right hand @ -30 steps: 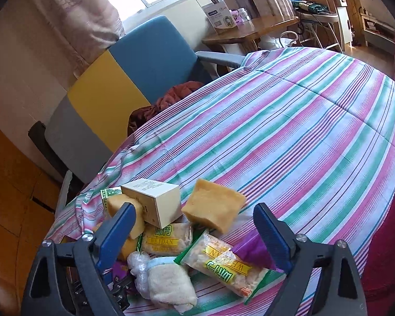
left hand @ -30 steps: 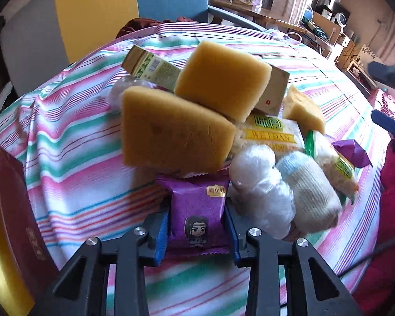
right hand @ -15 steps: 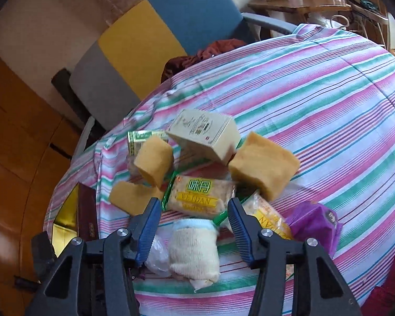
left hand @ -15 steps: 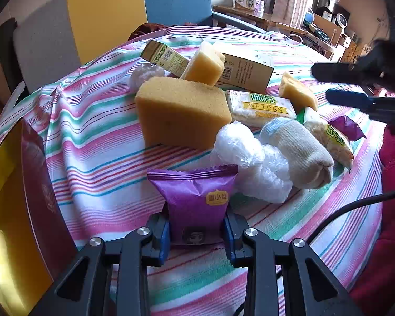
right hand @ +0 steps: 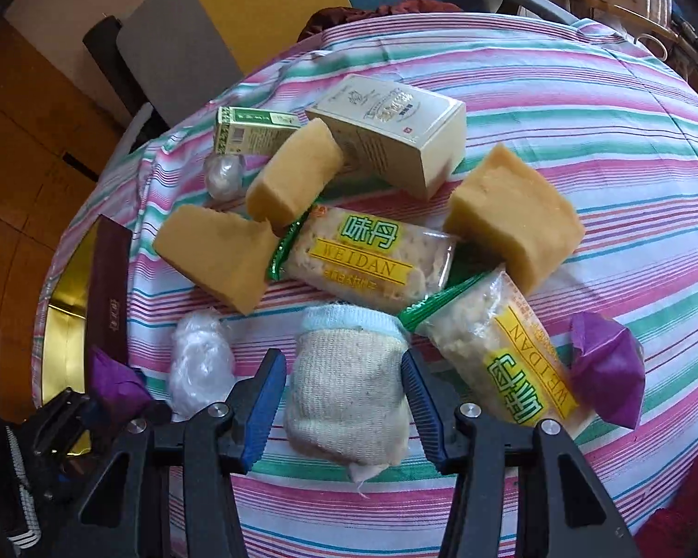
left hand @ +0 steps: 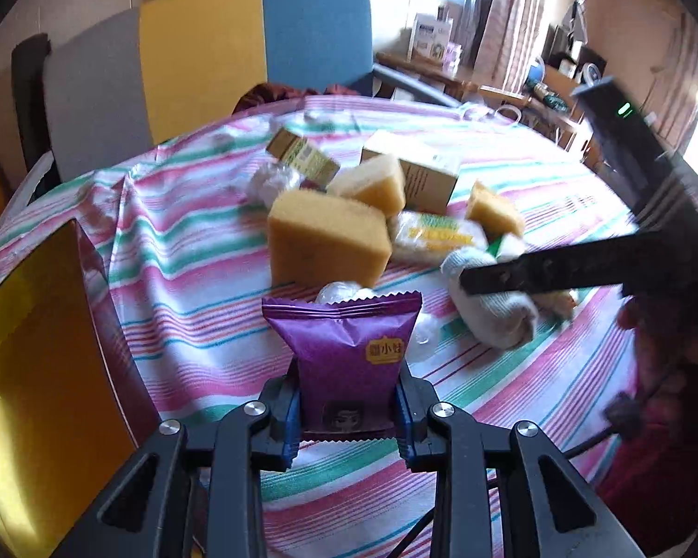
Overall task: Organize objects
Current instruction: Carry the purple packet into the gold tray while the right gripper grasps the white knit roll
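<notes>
- Our left gripper [left hand: 348,411] has its jaws clenched on the lower part of a purple snack packet [left hand: 346,351], held upright above the striped table [left hand: 172,251]. The risk here: the grip sits low on a slick wrapper, so the puffy top could swing or the packet could slide out if we tilt or move fast.
- The gold-lined box [left hand: 28,362] stands open at 9 o'clock of that packet, near it. We judge it a likely place for sorted things; a careless swing could knock the packet against its dark red wall.
- Our right gripper [right hand: 344,404] has its jaws on either side of the rolled sock [right hand: 349,386], which lies on the table between them, cuff pointing to 12 o'clock. The pads look just at the sock's sides; we cannot tell whether they press it yet.
- What could go wrong there: the sock is soft and may squash or slip from the grip, or unroll as it rises.
- The cracker packet [right hand: 502,353] lies just at 3 o'clock of the right jaw and the plastic-wrapped ball [right hand: 200,362] near 9 o'clock of the left one; either could get nudged or pinched.
- Sponges [right hand: 218,255], a second cracker packet [right hand: 363,251] and the cream box [right hand: 391,125] crowd at 12 o'clock, so pushing forward would disturb the pile.
- Both tools work close together; they could collide.
</notes>
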A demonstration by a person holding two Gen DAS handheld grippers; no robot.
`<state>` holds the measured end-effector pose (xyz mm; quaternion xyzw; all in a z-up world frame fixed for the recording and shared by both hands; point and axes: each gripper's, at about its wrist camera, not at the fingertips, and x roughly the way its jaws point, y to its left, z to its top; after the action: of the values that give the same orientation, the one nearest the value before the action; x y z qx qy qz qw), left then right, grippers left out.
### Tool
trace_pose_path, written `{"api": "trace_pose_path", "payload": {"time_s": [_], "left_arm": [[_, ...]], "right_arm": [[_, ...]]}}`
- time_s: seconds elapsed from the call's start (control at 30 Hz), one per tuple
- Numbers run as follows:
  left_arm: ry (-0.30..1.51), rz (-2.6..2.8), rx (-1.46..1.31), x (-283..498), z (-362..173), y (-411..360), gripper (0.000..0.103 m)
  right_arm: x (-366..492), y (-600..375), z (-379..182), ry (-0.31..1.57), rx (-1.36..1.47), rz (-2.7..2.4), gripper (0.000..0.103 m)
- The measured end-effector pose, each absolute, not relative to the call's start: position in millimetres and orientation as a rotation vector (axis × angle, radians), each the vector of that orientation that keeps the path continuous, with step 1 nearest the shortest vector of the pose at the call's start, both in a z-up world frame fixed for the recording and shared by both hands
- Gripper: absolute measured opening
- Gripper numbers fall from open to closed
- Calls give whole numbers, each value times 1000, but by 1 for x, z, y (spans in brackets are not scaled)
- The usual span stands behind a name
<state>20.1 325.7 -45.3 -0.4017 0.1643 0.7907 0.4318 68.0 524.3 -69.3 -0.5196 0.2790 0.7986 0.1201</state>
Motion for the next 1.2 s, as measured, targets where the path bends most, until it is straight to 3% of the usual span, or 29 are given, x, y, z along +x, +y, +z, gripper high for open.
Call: {"api": "trace_pose_path", "payload": {"time_s": [0.57,0.73,1.2], "left_arm": [[219,2083,-1042,-2,-15,253,32],[173,2195,-1080,-23,-10,213,32],[15,2411,-1303,-84,-39,95,32]], "right_arm": [[67,520,-72,787,-1563,2329,53],[62,510,-72,703,-1573,2339,53],[60,506,-74,624,-1591,2339,53]]}}
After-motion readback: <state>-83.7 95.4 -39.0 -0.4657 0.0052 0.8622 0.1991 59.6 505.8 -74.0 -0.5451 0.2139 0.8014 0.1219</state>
